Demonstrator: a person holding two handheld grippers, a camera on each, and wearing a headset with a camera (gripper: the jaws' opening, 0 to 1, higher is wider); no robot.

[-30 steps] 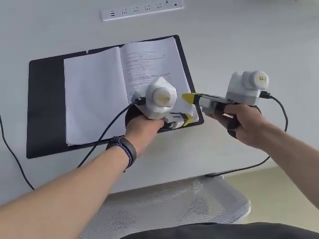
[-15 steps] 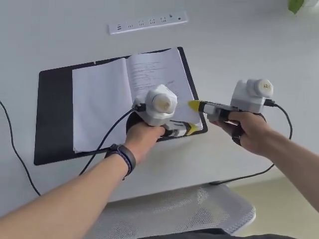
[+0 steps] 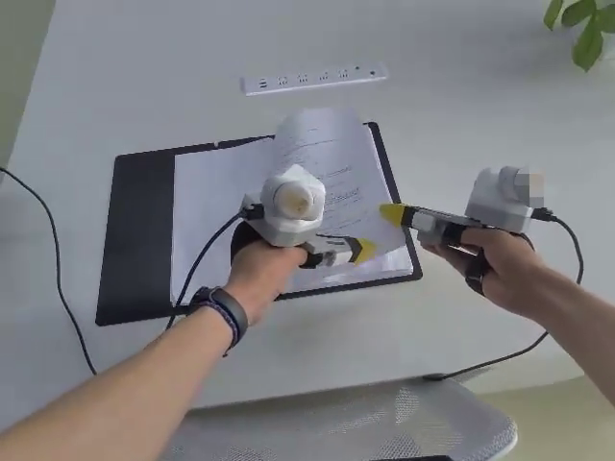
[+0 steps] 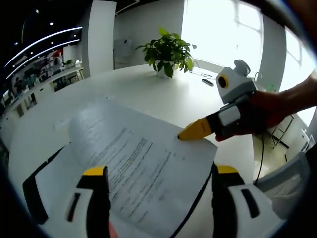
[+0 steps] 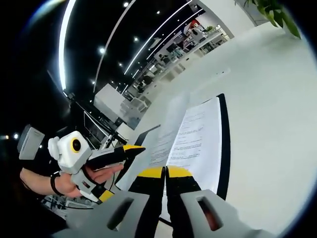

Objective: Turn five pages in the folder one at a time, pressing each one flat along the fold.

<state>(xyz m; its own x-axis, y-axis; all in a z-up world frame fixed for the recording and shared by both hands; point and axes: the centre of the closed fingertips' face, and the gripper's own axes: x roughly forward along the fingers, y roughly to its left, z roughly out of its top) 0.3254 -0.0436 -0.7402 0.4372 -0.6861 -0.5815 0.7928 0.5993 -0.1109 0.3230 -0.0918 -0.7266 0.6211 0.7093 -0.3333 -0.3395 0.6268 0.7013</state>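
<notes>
Page (image 3: 322, 154) has lifted off the folder (image 3: 139, 240) since 1 second back, right gripper (image 3: 392, 212) pinching its edge, left gripper (image 4: 161, 171) gaping empty, turn underway.

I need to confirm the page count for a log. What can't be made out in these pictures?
- Print on the lifted page: too small in the head view, blurred in the left gripper view.
- Fold of the folder: its middle is hidden in the head view by the left tool and the hand holding it.
- Whether the right tool pinches the page edge or only touches it: too small.
- Pages already turned: stack edges too thin.
</notes>
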